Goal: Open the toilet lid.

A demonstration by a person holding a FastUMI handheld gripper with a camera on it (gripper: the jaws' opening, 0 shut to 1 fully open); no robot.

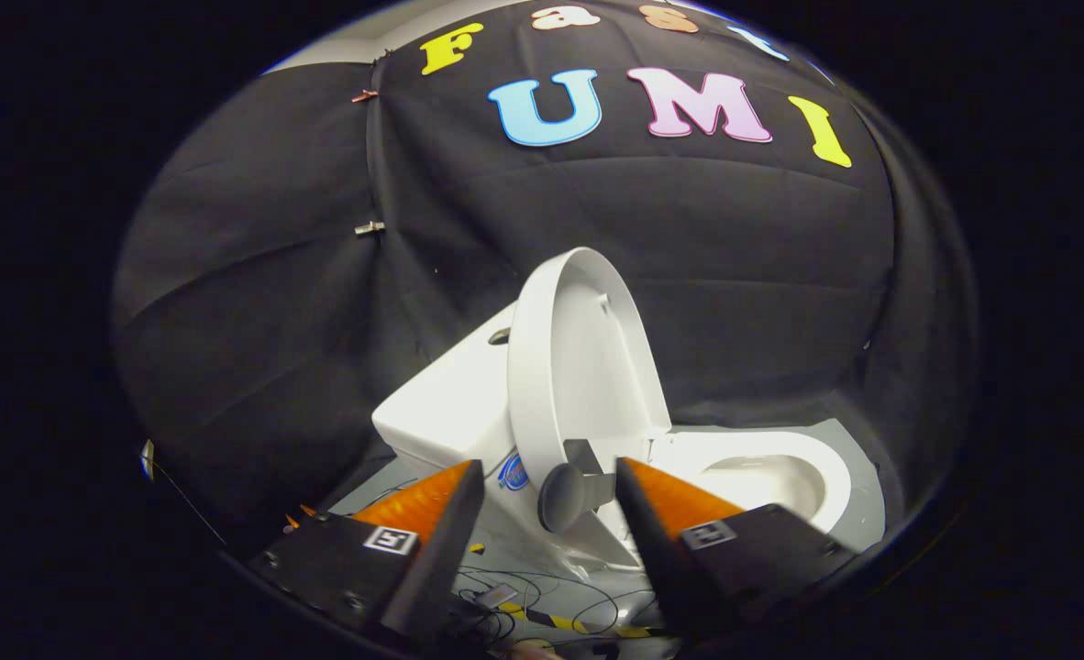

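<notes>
A white toilet stands ahead against the black cloth wall. Its lid is raised upright, leaning toward the tank, with the inner face turned to the bowl, whose seat rim lies exposed. A grey round knob handle sticks out from the lid's lower edge. My gripper is open, its two fingers on either side of that knob with a gap on both sides. Neither finger touches the knob.
Black cloth wall hangs close behind and around the toilet. Several thin cables and a strip of yellow-black tape lie on the grey floor below the fingers. Metal clips pin the cloth at the left.
</notes>
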